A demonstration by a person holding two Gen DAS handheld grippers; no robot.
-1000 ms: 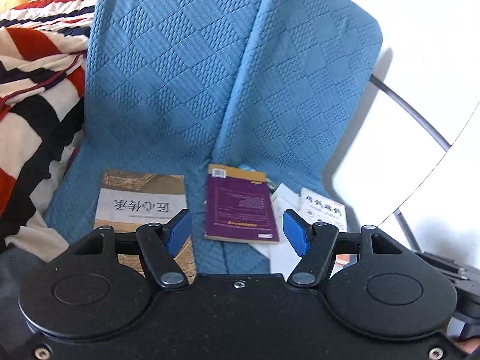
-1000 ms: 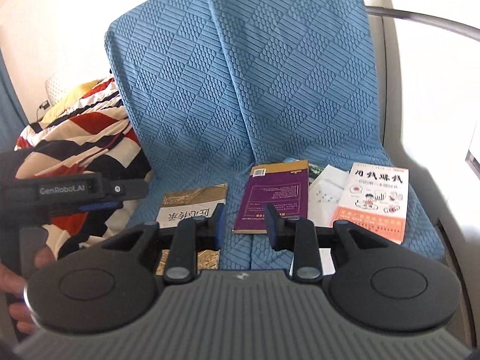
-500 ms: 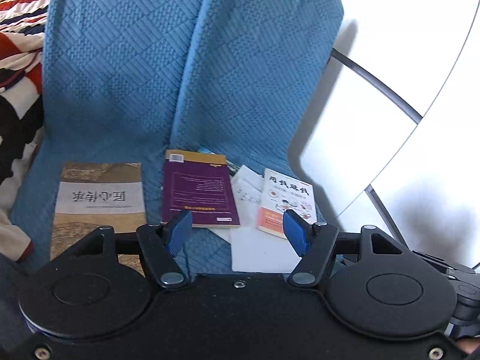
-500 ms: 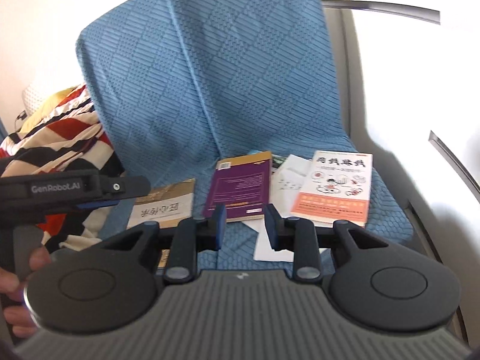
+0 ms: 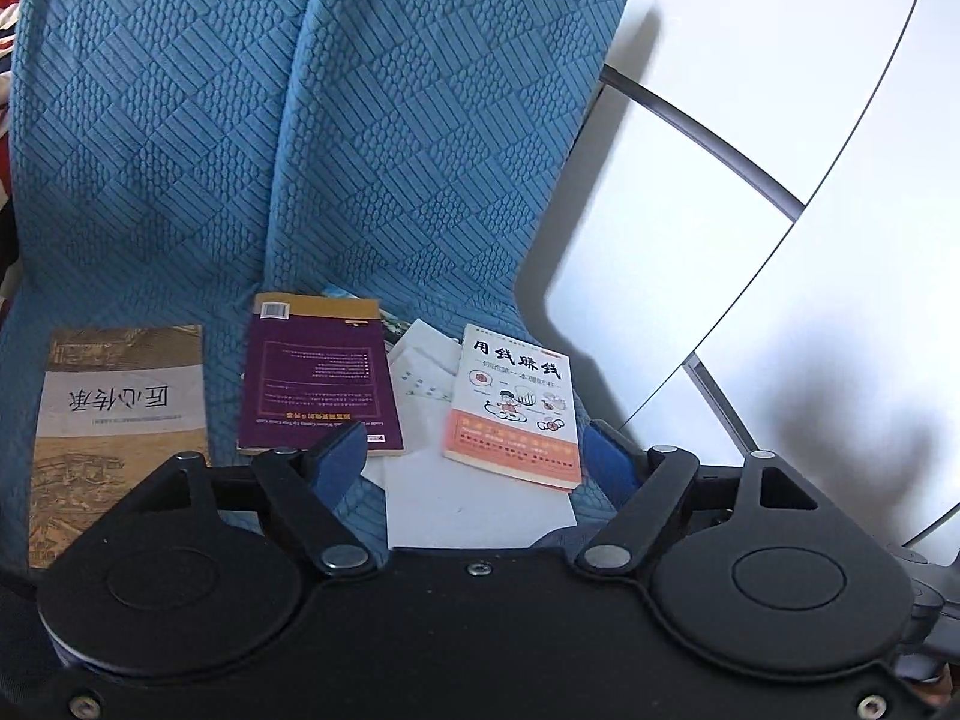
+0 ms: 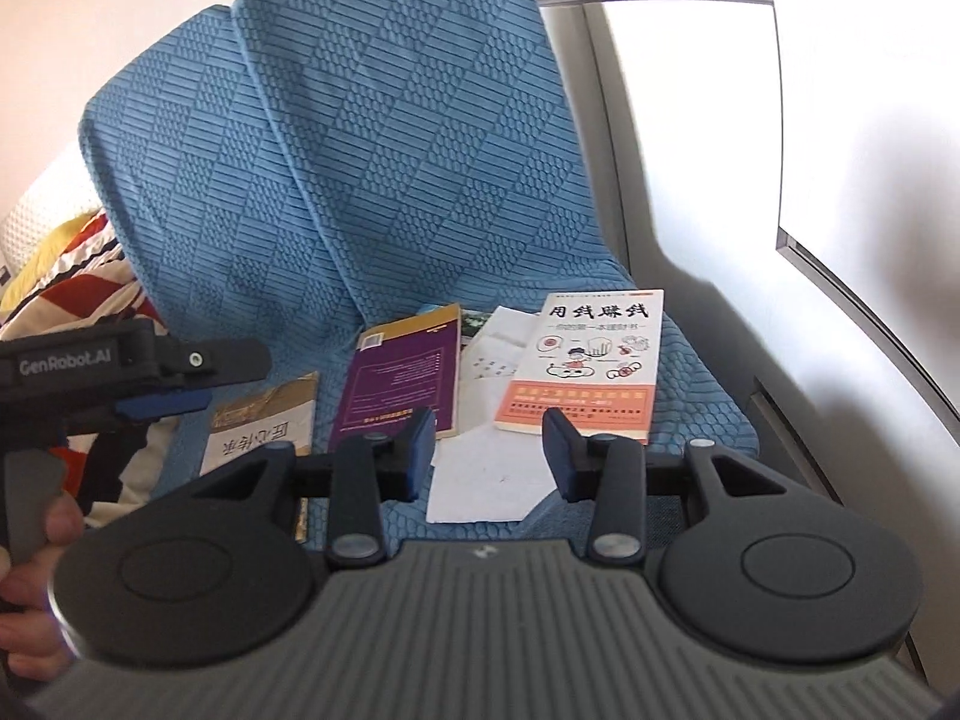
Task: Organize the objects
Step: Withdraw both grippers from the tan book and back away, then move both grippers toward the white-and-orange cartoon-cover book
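On the blue quilted seat cover [image 5: 180, 192], embossed in ribbed and pebbled squares, four flat rectangular items are laid in a row: a tan paperback [image 5: 114, 420], a purple paperback [image 5: 318, 378], loose white paper sheets [image 5: 468, 498] and a white-and-orange paperback [image 5: 516, 408] resting on them. Left gripper [image 5: 480, 450] and right gripper [image 6: 487, 450] are held above the near edge, jaws apart and opening, with nothing gripped.
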